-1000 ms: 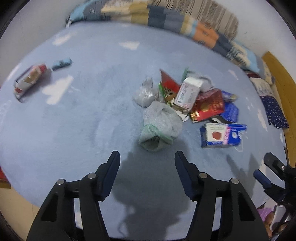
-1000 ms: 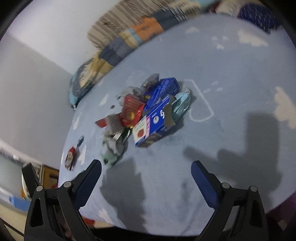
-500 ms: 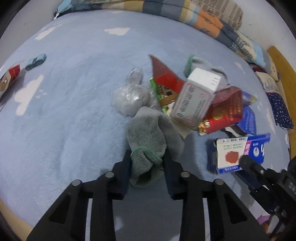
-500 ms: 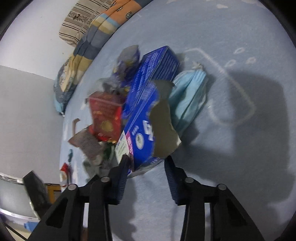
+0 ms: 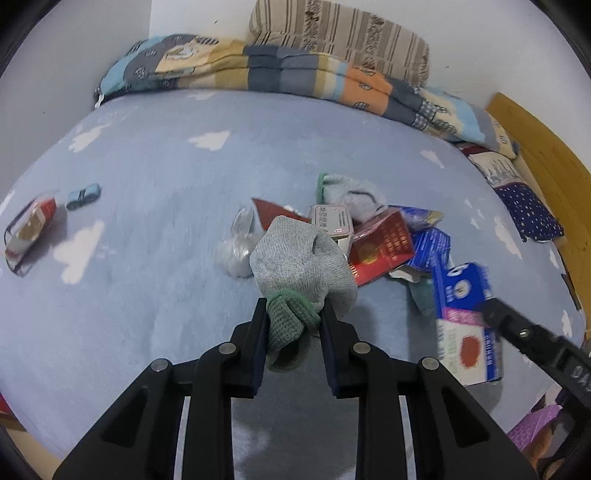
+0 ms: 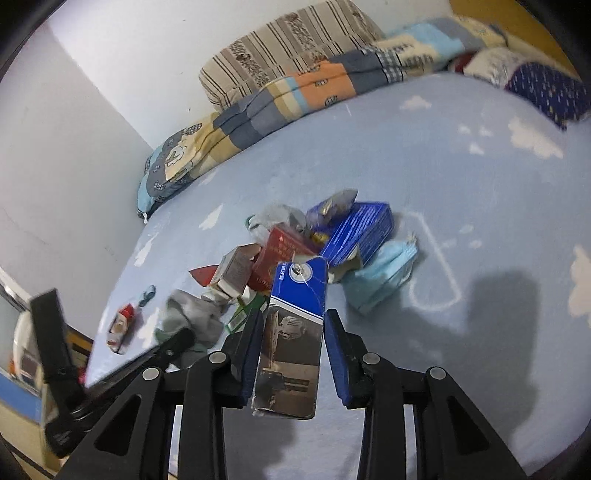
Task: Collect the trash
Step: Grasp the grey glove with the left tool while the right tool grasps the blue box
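Observation:
My left gripper [image 5: 293, 325] is shut on a grey sock with a green cuff [image 5: 303, 266] and holds it up above the blue bed sheet. My right gripper [image 6: 291, 343] is shut on a blue and white carton [image 6: 293, 332], also lifted; the carton shows in the left wrist view [image 5: 463, 325]. Behind them lies a trash pile: a red box [image 5: 382, 245], a pink-white box [image 5: 332, 221], a crumpled plastic bag [image 5: 236, 247], a dark blue box [image 6: 360, 230] and a light blue face mask [image 6: 382, 273].
A red snack packet [image 5: 29, 229] and a small blue toy car [image 5: 83, 195] lie far left on the sheet. A folded patchwork quilt [image 5: 280, 72] and striped pillow [image 5: 340, 33] line the wall. A wooden bed frame [image 5: 546, 155] runs along the right.
Both grippers closed from wide open: the left onto the sock, the right onto the blue carton. Both items have since been lifted off the sheet.

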Available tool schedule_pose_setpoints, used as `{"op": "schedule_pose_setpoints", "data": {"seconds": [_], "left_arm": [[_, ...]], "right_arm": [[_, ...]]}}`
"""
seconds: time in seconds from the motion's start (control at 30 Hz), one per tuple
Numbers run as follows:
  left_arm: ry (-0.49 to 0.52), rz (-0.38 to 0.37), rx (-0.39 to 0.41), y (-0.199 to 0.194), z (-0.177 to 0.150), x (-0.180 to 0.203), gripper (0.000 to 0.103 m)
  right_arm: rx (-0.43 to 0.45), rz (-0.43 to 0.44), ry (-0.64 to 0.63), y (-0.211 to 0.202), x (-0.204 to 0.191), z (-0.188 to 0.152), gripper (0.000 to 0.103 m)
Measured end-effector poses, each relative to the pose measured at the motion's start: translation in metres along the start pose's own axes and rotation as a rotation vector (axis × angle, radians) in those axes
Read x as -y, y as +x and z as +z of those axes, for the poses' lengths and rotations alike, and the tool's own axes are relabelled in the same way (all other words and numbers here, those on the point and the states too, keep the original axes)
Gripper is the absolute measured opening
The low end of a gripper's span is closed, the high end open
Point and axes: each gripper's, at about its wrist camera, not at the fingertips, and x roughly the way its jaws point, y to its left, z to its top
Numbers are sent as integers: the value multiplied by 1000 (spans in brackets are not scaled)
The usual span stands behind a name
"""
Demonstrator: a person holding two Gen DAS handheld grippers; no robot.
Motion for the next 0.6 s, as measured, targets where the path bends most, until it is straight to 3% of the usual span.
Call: {"op": "schedule_pose_setpoints", "data": {"seconds": [0.2, 0.37, 0.6], "left_arm": [[85, 45, 15, -3, -3, 12, 25], [86, 33, 13, -3, -6, 8, 25], [71, 20, 39, -11, -5, 5, 25]], "right_arm": [[-104, -62, -31, 26, -2, -7, 36], [-212, -111, -66, 54, -5, -21, 36], [-195, -115, -93, 51, -10, -19, 35]]}}
